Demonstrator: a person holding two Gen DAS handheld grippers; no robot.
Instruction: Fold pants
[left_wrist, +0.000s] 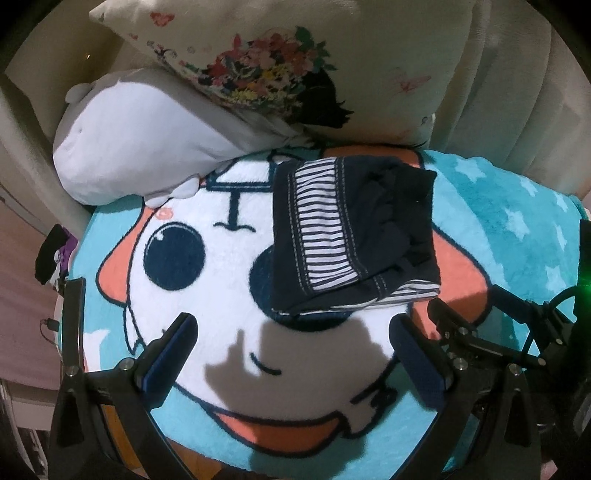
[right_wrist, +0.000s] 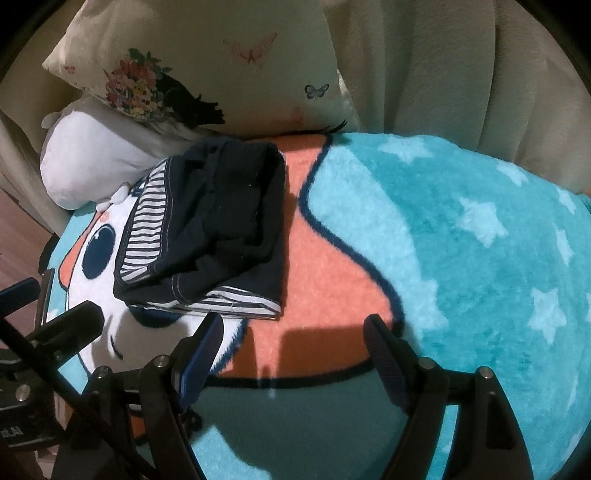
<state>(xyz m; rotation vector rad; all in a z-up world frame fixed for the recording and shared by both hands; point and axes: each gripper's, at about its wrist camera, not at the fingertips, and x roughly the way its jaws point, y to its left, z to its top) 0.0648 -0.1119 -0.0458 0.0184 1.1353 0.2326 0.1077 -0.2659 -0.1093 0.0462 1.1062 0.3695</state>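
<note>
Dark navy pants (left_wrist: 354, 232) with a white-and-navy striped lining lie folded into a small bundle on a cartoon-print fleece blanket (left_wrist: 221, 295). The same pants (right_wrist: 207, 236) show in the right wrist view, left of centre. My left gripper (left_wrist: 291, 332) hovers open just below the bundle's near edge, nothing between its fingers. My right gripper (right_wrist: 293, 332) is open too, just short of the bundle's near right corner, over the orange patch. The right gripper's body (left_wrist: 517, 332) shows at the right edge of the left wrist view.
A floral pillow (left_wrist: 295, 66) and a white plush cushion (left_wrist: 140, 147) lean at the back of the blanket, close behind the pants. Cream upholstery (right_wrist: 443, 92) rises behind. The turquoise starred part of the blanket (right_wrist: 480, 240) spreads to the right.
</note>
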